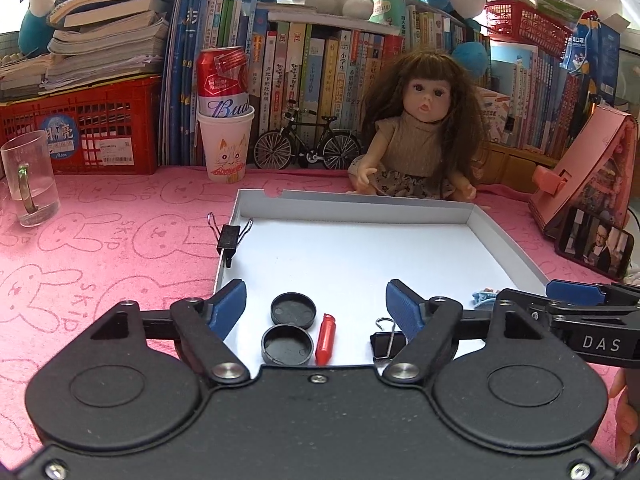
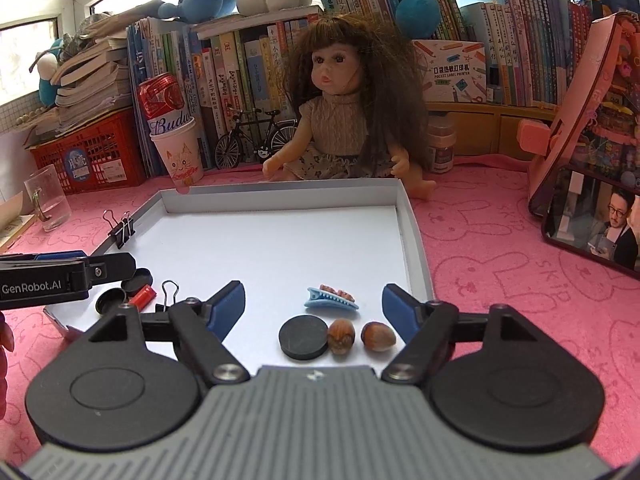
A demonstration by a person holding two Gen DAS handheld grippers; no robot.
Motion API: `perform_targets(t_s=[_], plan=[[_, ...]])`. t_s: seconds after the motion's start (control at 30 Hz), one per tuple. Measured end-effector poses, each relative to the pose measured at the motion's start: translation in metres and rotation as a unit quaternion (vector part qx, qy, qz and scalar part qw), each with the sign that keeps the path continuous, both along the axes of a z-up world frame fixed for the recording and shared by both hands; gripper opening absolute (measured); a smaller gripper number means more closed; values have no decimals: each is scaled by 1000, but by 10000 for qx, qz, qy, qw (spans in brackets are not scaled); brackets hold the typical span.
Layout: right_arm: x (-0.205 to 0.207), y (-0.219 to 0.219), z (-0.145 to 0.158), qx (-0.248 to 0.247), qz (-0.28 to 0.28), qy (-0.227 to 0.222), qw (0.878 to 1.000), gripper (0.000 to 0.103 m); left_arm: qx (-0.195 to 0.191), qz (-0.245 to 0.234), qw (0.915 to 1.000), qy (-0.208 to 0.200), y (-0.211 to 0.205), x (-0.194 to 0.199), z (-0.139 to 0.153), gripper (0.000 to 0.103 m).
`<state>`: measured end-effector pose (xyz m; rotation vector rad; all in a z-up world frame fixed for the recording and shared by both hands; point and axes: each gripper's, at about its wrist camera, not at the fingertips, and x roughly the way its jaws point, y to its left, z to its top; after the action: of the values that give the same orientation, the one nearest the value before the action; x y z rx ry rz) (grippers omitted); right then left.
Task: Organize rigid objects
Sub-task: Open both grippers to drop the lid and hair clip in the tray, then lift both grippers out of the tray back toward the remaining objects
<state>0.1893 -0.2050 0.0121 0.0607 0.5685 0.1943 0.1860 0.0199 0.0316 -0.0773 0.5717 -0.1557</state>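
Observation:
A shallow white tray [image 1: 472,222] [image 2: 412,236] lies on the pink cloth. My left gripper [image 1: 316,300] is open over its near left part, above two black caps [image 1: 293,311] [image 1: 287,345], a red cylinder [image 1: 326,339] and a black binder clip [image 1: 383,342]. Another binder clip [image 1: 229,237] [image 2: 121,229] grips the tray's left wall. My right gripper [image 2: 313,300] is open over the near right part, above a blue hair clip [image 2: 331,298], a black disc [image 2: 304,338] and two hazelnuts [image 2: 341,336] [image 2: 378,337]. Both grippers are empty.
A doll [image 1: 416,128] [image 2: 340,108] sits behind the tray. A paper cup with a red can [image 1: 226,140], a toy bicycle [image 1: 306,144], a glass mug [image 1: 30,178] and red baskets stand at the back and left. A pink house and phone [image 2: 596,220] stand right.

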Motion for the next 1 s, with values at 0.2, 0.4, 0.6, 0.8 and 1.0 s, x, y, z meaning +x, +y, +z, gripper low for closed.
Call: perform_targets(t_s=[0.2, 0.4, 0.6, 0.8, 1.0], plan=[[-11, 0, 8, 42, 40, -82, 9999, 88, 55, -208, 9997, -147, -9, -22, 9, 82], [-25, -3, 12, 106, -15, -219, 9997, 98, 21, -406, 9988, -271, -13, -45, 14, 84], [-38, -10, 13, 189, -54, -281, 9994, 103, -3, -487, 9984, -281, -13, -62, 15, 84], [-52, -14, 9, 251, -92, -264, 9993, 103, -68, -520, 9984, -207, -12, -77, 12, 85], [-64, -16, 3, 279, -111, -218, 9993, 103, -129, -547, 9983, -155, -12, -91, 7, 85]])
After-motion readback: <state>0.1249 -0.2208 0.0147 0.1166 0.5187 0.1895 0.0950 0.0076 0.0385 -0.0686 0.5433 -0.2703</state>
